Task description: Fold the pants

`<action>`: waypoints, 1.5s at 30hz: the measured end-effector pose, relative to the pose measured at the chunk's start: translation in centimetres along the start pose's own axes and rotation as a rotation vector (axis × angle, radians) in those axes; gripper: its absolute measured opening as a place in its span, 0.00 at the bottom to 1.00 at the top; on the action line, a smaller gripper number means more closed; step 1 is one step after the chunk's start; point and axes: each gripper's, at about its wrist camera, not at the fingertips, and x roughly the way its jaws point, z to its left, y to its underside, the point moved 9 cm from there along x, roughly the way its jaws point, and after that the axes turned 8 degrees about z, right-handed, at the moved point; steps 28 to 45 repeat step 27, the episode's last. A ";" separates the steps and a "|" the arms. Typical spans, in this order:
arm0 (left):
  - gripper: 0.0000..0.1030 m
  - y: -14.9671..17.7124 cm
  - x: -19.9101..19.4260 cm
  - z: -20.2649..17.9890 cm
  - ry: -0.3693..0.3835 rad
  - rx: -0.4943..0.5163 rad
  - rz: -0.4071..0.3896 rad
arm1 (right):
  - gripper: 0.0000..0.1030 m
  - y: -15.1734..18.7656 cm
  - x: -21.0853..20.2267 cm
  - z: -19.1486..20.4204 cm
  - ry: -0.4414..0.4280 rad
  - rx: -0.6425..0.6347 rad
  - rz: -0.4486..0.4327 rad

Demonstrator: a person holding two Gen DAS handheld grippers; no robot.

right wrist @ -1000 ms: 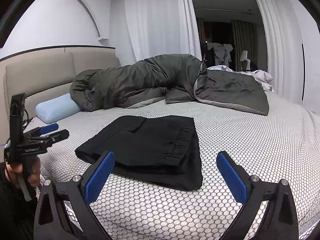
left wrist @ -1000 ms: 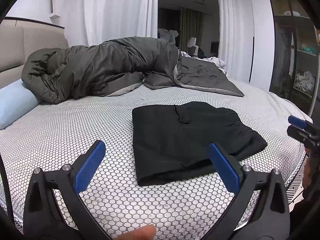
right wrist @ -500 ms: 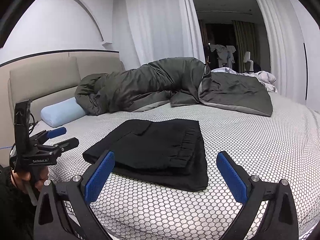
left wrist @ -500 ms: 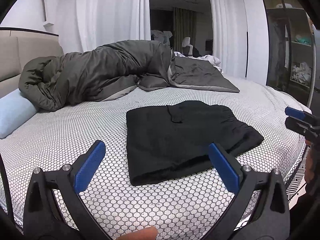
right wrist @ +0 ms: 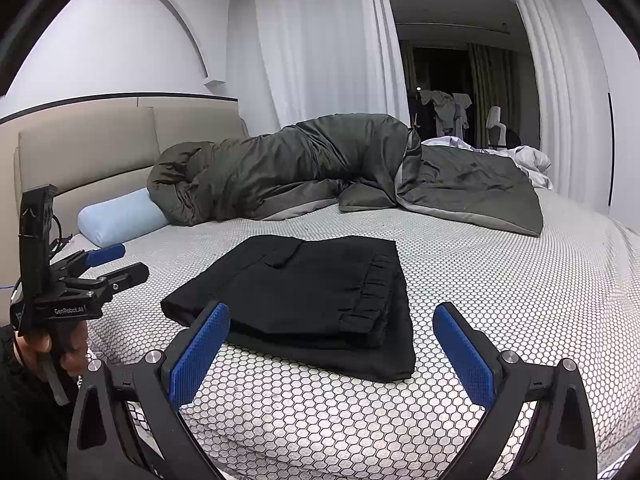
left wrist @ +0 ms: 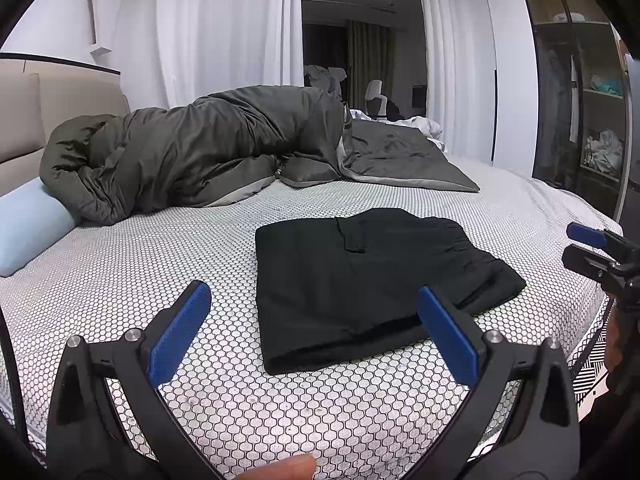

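The left claw (left wrist: pixel 314 338) hangs over the near edge of the bed (left wrist: pixel 160 264) with its blue pads spread wide and nothing between them; a fingertip (left wrist: pixel 280 468) of the holding hand shows at the bottom of its view. The right claw (right wrist: pixel 332 356) is likewise spread wide and empty above the same edge.

Just ahead of both claws, touching neither, lie the black pants (left wrist: pixel 360 280), folded into a flat, roughly rectangular stack on the honeycomb-patterned sheet. From the left claw they sit ahead and slightly to the right, the folded edge nearest; from the right claw they sit ahead and slightly to the left, with the gathered elastic waistband (right wrist: pixel 372 288) on the side towards its right pad. A pocket flap (right wrist: pixel 284 254) shows on the top layer.

In the right wrist view the left claw appears off to the left, gripped by a hand (right wrist: pixel 38 346).

Farther beyond the pants a dark olive duvet (left wrist: pixel 192 152) is heaped across the bed, with a pale blue pillow (right wrist: pixel 120 216) at its left end against the beige headboard (right wrist: pixel 92 148). Behind hang white curtains (right wrist: pixel 320 48).
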 end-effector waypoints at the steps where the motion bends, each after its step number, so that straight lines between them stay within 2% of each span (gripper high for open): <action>1: 1.00 -0.1 -0.1 0.0 -0.002 -0.002 -0.002 | 1.00 0.0 0.1 0.0 0.001 0.002 0.002; 45: 1.00 -0.3 -0.2 0.1 -0.002 0.005 -0.003 | 1.00 0.1 0.2 -0.1 0.016 0.008 0.008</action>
